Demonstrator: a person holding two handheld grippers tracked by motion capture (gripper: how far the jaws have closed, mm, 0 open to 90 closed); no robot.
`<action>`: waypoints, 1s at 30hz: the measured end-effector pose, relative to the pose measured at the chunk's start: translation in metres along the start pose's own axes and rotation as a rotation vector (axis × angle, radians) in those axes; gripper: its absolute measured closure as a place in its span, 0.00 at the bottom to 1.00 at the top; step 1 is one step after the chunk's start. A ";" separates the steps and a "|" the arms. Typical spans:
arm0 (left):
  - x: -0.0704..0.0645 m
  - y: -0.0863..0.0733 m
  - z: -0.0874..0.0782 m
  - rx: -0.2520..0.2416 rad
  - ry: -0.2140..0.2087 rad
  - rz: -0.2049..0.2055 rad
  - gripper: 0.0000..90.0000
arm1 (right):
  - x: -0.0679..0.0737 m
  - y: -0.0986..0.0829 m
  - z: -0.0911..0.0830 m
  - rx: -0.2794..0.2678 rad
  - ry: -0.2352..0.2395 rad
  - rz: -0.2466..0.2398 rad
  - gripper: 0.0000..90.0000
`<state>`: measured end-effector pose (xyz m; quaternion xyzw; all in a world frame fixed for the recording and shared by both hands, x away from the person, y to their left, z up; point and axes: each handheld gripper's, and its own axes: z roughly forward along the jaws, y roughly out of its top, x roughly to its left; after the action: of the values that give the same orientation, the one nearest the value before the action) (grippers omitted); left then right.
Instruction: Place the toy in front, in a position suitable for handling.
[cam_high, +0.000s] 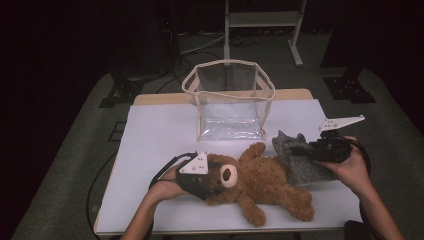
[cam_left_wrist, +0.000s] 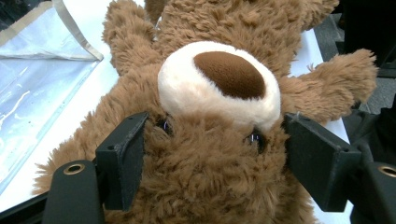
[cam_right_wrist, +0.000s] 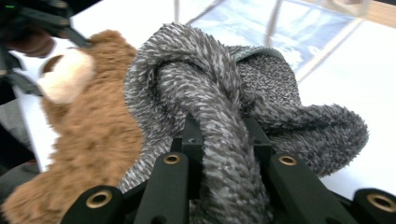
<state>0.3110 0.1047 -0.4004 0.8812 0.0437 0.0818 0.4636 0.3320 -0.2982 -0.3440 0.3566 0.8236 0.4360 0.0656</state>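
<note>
- A white table (cam_high: 150, 150) holds a brown teddy bear (cam_high: 260, 185), lying on its back near the front edge with its head toward the person's left.
- The left gripper (cam_left_wrist: 212, 158) has its two black jaws spread either side of the bear's head, level with the eyes. The pads touch the fur but barely press into it, so the gripper looks open, not clamped.
- The right gripper (cam_right_wrist: 224, 135) is clenched on a fold of a grey fuzzy knit cloth (cam_right_wrist: 219, 93), which bunches up between its jaws. In the high view this cloth (cam_high: 300, 157) lies just beside the bear's upper arm, touching it.
- Behind both stands a clear plastic bag (cam_high: 230, 100) with a beige trim, upright, its mouth open. Nothing can be seen inside it.
- Risk: the bear's head is soft and round. A shallow pinch there could slide off the plush when lifting.
- Risk: the bag is light and floppy. Nudging its rim with the bear or the cloth could tip or collapse it.
- Risk: the cloth rests against the bear, so lifting either one could drag the other along.
</note>
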 end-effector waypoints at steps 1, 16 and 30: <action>0.000 0.000 0.000 0.000 0.001 0.000 0.28 | 0.003 0.000 0.002 0.003 0.010 -0.013 0.83; 0.008 0.001 0.000 -0.040 0.082 -0.038 0.27 | 0.062 0.018 0.039 0.018 0.164 -0.173 0.83; 0.013 -0.004 -0.013 -0.013 0.080 -0.062 0.24 | 0.049 -0.008 0.044 -0.030 0.099 -0.129 0.71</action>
<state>0.3209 0.1195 -0.3956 0.8724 0.0887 0.1028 0.4695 0.3098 -0.2402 -0.3669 0.2799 0.8405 0.4603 0.0578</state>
